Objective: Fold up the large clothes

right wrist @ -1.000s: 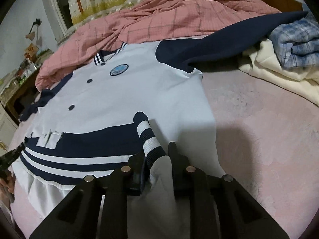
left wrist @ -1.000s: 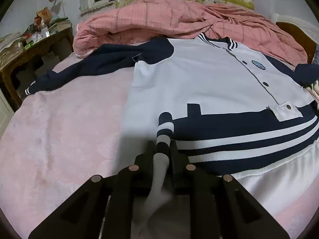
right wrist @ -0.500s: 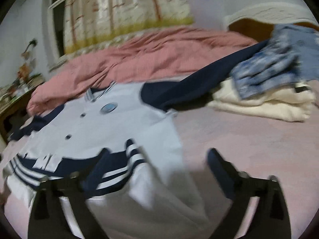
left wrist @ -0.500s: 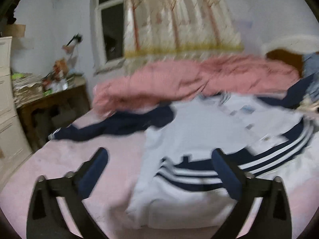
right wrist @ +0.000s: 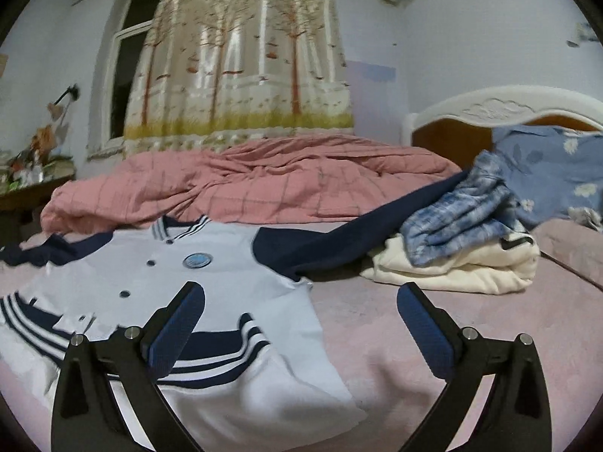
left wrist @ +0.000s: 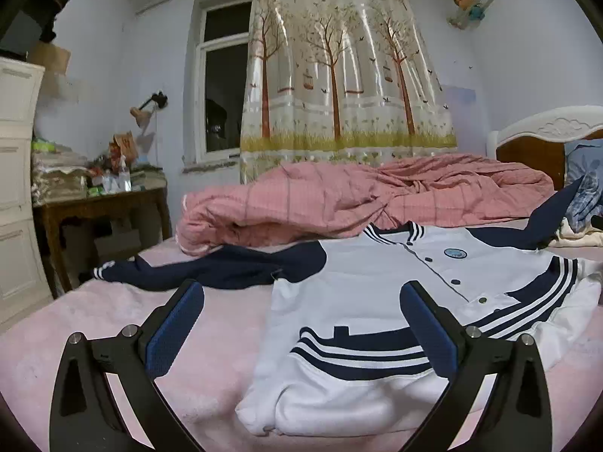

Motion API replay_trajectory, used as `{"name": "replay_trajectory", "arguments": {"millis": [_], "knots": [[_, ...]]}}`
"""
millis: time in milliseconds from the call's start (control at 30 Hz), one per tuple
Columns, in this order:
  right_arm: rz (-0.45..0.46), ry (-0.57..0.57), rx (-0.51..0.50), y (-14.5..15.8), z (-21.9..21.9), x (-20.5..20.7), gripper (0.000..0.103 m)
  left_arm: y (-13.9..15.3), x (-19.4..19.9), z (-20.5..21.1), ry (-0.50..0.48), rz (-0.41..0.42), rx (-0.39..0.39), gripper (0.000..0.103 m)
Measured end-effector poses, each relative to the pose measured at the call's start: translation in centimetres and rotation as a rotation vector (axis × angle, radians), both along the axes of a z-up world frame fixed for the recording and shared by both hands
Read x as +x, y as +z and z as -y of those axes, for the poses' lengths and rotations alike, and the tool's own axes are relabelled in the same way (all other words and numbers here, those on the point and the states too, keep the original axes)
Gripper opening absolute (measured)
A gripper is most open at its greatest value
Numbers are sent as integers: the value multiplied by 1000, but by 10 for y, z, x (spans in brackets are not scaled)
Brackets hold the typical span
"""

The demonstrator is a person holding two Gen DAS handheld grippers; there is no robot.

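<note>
Standing wide apart: the jaws of both claws, with nothing between the blue pads
Left gripper [left wrist: 301, 324]: released; its jaws have just been opening, no cloth is between them, and it hangs clear above the near edge of the jacket
Right gripper [right wrist: 301, 324]: released likewise; its jaws have just been opening, they are empty, and they point nearly level over the garment's near right corner
Jacket [left wrist: 377, 301]: white and navy, lying face up on the pink bed cover [left wrist: 113, 339], collar towards the far side
Hem fold [left wrist: 339, 388]: done; the bottom edge is turned up over the body, so the white lining shows along the near edge and the navy stripes sit on top
Left sleeve [left wrist: 211, 267]: not yet folded; it lies spread out sideways towards the wooden side table [left wrist: 101, 203]
Right sleeve [right wrist: 358, 241]: not yet folded; it runs out to the pile of clothes [right wrist: 452, 260] and rests against it
Pink quilt [left wrist: 339, 196]: bunched behind the collar, just beside it
Progress, as a judgement: early; one fold is laid, both sleeves and the further body folds remain
</note>
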State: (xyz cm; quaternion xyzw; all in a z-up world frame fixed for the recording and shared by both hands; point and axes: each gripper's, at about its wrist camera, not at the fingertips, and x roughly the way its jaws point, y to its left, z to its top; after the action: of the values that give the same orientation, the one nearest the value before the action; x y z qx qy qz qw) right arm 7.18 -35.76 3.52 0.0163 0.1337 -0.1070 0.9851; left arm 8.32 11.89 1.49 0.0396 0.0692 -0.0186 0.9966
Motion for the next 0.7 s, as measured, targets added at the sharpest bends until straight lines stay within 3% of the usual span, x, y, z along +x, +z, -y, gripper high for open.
{"name": "replay_trajectory", "arguments": {"millis": [67, 233, 367, 567, 700], "knots": [[-13, 11, -8, -1, -3, 1, 103, 2, -7, 1, 3, 31, 5, 103], [40, 5, 1, 4, -1, -12, 103, 16, -36, -9, 26, 167, -70, 103], [29, 37, 1, 17, -6, -22, 103, 26, -52, -7, 11, 171, -92, 103], [-52, 245, 74, 25, -27, -31, 103, 29, -65, 17, -10, 91, -34, 103], [-153, 385, 96, 11, -48, -30, 103, 13, -55, 48, -122, -80, 65, 103]]}}
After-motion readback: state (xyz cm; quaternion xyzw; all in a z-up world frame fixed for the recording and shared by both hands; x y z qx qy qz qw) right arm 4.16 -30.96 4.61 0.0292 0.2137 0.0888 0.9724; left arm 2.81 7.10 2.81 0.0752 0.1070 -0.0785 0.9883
